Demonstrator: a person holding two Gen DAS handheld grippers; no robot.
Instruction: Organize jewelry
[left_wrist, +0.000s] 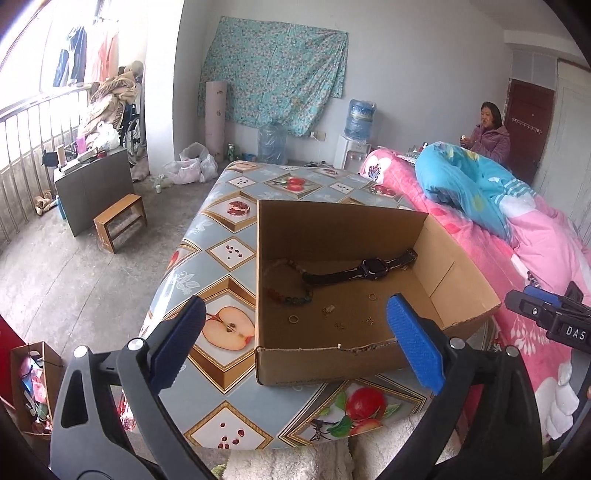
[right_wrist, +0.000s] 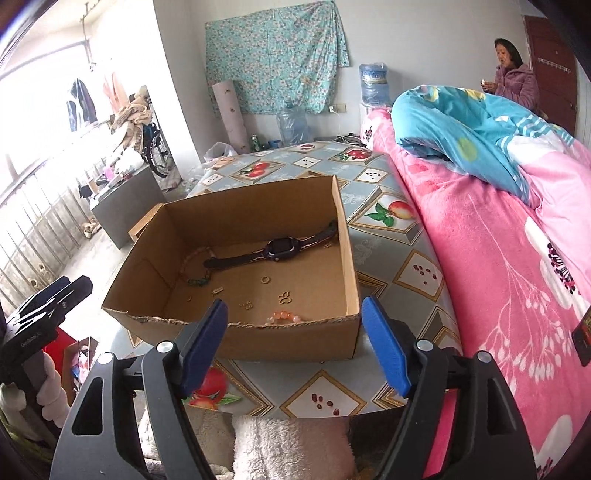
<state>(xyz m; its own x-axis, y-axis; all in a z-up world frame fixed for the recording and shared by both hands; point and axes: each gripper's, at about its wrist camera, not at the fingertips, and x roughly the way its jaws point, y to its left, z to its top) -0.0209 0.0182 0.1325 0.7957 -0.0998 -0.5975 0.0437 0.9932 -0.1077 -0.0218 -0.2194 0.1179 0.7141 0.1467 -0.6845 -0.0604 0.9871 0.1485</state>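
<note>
Both grippers – left (left_wrist: 295, 328), right (right_wrist: 295, 343) – gape wide, nothing held. Jewelry sits in the box (right_wrist: 288, 339) on the counter just ahead: watch (right_wrist: 280, 248) w/ floppy strap – pinch at the stiff case; rings (right_wrist: 264, 279) tiny, slippery, light.

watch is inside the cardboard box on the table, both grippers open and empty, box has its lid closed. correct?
One thing is off: the cardboard box has no lid on it; it is open at the top, as the right wrist view shows. The rest holds: the watch lies inside it on the table, and the left gripper and right gripper are open and empty.
</note>
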